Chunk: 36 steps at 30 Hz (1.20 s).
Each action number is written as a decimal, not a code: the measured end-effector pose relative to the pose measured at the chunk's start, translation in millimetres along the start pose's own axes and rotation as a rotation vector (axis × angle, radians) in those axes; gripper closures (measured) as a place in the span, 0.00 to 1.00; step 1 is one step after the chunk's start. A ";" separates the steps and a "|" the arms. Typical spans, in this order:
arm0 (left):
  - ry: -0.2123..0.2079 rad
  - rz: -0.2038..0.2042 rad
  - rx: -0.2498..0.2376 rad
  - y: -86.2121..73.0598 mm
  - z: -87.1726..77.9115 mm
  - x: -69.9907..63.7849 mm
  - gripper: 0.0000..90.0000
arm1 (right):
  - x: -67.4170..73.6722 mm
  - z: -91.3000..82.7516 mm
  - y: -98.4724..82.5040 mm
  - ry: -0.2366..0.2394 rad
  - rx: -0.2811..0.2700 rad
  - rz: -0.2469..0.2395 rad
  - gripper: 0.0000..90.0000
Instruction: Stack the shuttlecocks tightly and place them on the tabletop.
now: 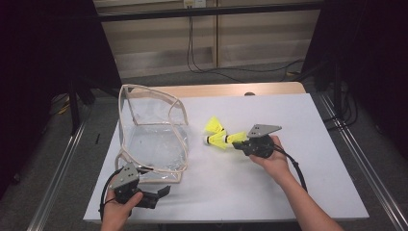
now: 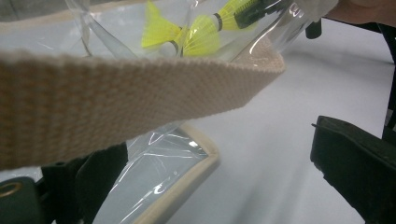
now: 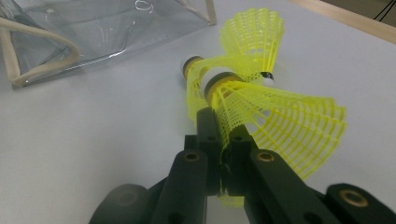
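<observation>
White table sheet; grey floor; black cables beyond; wall socket.

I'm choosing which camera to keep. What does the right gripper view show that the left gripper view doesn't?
Right gripper view: its jaws shut on a shuttlecock's yellow skirt, and the bag's closed side.

Left gripper view: the bag's woven strap close up across open jaws, with the right gripper seen through the plastic.

Both: yellow shuttlecocks, the clear bag, the white table.

Strap blurred (hides bag).
</observation>
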<state>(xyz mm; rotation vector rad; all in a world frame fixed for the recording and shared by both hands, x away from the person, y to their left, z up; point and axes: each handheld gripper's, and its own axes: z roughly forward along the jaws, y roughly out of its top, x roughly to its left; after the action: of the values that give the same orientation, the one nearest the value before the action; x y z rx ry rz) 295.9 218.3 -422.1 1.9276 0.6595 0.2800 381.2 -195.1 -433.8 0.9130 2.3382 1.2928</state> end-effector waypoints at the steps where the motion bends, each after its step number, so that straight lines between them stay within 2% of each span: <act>1: 0.000 0.000 -0.001 0.0 0.0 0.0 0.04 | -0.1 0.4 0.1 -0.001 -0.002 0.002 0.98; 36: 0.000 -0.002 -0.009 -0.3 -0.4 -0.5 0.04 | 0.0 12.0 3.2 -0.013 0.024 -0.015 0.98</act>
<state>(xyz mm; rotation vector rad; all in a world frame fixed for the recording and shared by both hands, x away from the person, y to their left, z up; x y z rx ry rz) 295.2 218.5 -422.2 1.9184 0.6590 0.2819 388.9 -186.2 -437.5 0.9064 2.3514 1.2518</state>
